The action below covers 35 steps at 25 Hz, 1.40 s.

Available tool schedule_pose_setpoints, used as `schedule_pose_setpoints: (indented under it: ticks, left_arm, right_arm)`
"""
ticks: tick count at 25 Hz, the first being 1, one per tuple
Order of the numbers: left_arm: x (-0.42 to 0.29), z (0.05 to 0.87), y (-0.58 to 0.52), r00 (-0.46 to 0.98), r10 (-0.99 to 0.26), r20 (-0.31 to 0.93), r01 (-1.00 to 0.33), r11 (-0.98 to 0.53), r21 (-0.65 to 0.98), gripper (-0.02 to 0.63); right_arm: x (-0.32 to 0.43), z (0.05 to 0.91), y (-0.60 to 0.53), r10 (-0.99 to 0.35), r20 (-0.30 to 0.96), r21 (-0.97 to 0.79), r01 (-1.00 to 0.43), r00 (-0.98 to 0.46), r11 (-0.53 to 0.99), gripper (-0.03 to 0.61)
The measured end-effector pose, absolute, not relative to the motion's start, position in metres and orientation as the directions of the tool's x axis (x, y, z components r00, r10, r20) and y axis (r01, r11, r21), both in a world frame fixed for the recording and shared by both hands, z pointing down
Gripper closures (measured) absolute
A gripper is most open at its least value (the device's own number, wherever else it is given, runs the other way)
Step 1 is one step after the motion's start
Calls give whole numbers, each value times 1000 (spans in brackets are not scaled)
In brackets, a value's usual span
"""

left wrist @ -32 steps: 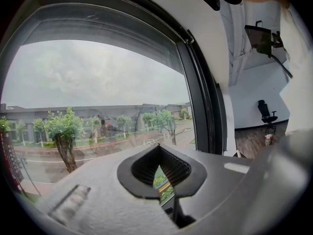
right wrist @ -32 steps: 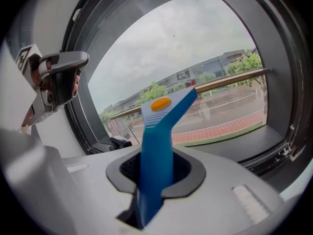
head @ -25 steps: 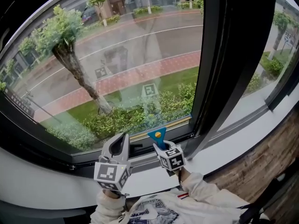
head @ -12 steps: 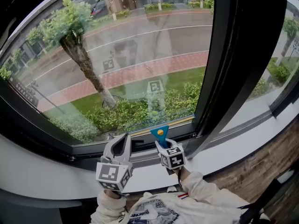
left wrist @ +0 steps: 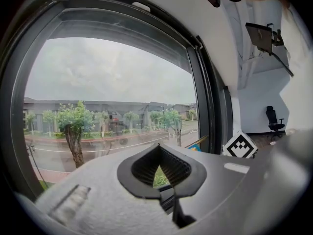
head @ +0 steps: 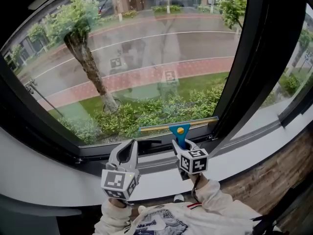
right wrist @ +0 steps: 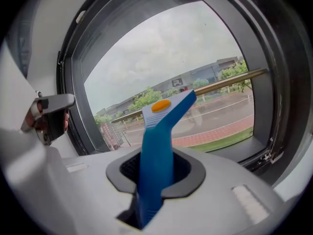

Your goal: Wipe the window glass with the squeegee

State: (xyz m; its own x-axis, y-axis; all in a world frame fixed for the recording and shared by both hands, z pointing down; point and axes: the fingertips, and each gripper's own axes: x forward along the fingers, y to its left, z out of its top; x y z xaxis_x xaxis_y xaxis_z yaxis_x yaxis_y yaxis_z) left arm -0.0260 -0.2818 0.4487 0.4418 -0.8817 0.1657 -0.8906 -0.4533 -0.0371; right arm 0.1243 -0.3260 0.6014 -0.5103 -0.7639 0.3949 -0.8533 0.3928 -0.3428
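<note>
Here the right gripper (head: 182,149) has its jaws clamped on the blue handle of the squeegee (head: 179,134), which stands up out of them with its orange button facing the camera. The long blade (head: 161,127) lies level across the very bottom of the window glass (head: 146,58), just above the lower frame (head: 117,150). Its right end sits close to the dark upright post (head: 244,67). The left gripper (head: 128,152) hangs beside it over the sill (head: 54,180), jaws together with nothing between them. The blade seems to be at the low end of a stroke, so the trouble from here is mostly at the edges. A push further down or rightward would knock the blade into the frame or the post and jolt the handle. The hold is low on a slim, smooth-looking handle, so uneven pressure on the glass could twist it between the pads and leave one end of the blade lifted, streaking the pane. Whether the rubber edge is fully against the glass cannot be told.
</note>
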Motion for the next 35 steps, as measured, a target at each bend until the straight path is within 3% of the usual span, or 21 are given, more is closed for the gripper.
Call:
schedule_pose_setpoints:
  ticks: [7,18,35]
  left_arm:
    - [-113,436,-253,420,-899,127,-902,-429,-53,614]
    - [-256,372,-235,391,-917,72,-910,-398,-121,614]
    - [-283,274,-251,338,-940,-46,-933,-328,-148,614]
  right_arm:
    - [87,526,-310,-844,292,-312,-879,-449,360,500]
    - [-80,378,-294,-867,108,-168,-868,-487,467,500]
    - [-158,134,-333,-851,-155,-23,-859,-502,511,500]
